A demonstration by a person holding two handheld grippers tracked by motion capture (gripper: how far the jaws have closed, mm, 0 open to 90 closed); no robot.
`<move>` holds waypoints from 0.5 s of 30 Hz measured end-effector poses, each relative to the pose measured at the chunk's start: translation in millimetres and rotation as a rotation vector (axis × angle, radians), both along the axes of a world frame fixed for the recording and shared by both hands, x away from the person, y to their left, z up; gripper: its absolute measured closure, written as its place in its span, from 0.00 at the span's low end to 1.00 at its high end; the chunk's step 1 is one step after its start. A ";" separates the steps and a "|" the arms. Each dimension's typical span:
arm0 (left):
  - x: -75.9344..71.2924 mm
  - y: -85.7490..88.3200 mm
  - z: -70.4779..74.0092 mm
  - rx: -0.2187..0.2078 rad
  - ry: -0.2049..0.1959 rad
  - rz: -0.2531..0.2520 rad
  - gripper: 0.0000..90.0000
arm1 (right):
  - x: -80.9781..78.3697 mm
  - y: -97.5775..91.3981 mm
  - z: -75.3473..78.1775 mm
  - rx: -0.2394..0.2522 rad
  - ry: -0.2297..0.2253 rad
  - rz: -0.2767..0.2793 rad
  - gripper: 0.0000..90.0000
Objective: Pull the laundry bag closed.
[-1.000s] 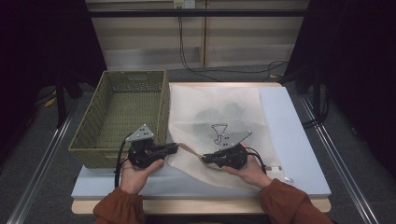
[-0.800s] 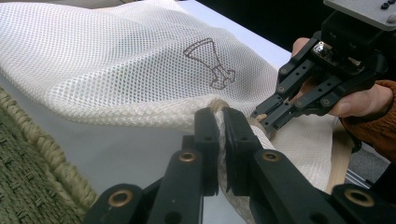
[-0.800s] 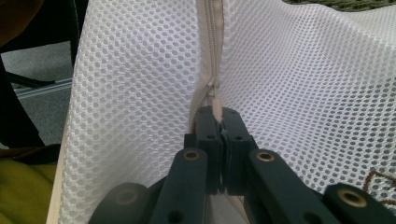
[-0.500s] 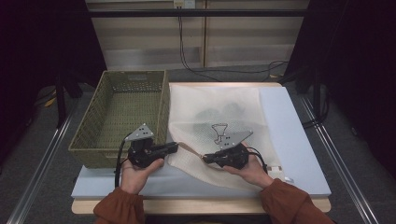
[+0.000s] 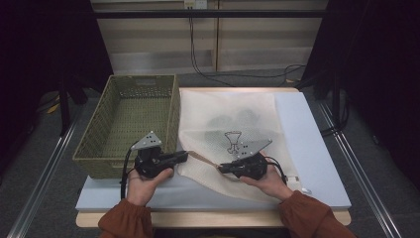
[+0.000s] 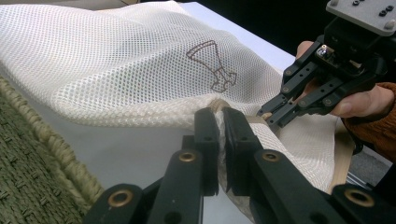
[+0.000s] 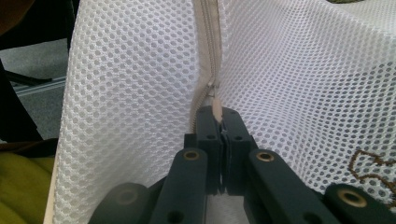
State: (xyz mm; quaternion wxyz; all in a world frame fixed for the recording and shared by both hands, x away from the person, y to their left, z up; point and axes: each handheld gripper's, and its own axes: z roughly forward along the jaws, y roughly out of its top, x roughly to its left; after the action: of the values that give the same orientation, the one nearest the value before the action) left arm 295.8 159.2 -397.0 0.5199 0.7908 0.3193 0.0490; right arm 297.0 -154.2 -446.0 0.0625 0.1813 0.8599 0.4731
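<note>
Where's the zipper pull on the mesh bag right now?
The zipper pull is pinched in the right gripper, at the near edge of the mesh bag, right of the basket.

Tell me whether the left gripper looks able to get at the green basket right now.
Probably not yet: the left gripper sits right beside the basket, but its jaws are shut on the mesh bag, so it must let go first.

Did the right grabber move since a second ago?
Yes, a little. The right gripper slid away from the green basket toward the table's right side, pulling the zipper tab.
</note>
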 end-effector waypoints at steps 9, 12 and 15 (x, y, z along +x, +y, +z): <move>-0.9 -1.2 0.7 0.004 0.002 -0.004 0.95 | -1.3 -1.1 0.1 -0.002 -0.004 0.003 0.98; -0.6 -1.4 1.0 0.001 -0.002 -0.005 0.95 | -1.4 -1.5 0.4 0.001 -0.008 0.001 0.98; -1.2 -0.8 1.9 0.007 -0.006 0.006 0.95 | -1.5 -2.8 1.2 0.000 -0.010 -0.003 0.98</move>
State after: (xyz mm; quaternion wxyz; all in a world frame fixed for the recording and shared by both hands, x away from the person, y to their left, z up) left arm 294.7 158.4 -395.1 0.5177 0.7917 0.3198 0.0538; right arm 295.5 -157.0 -444.8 0.0673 0.1803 0.8593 0.4739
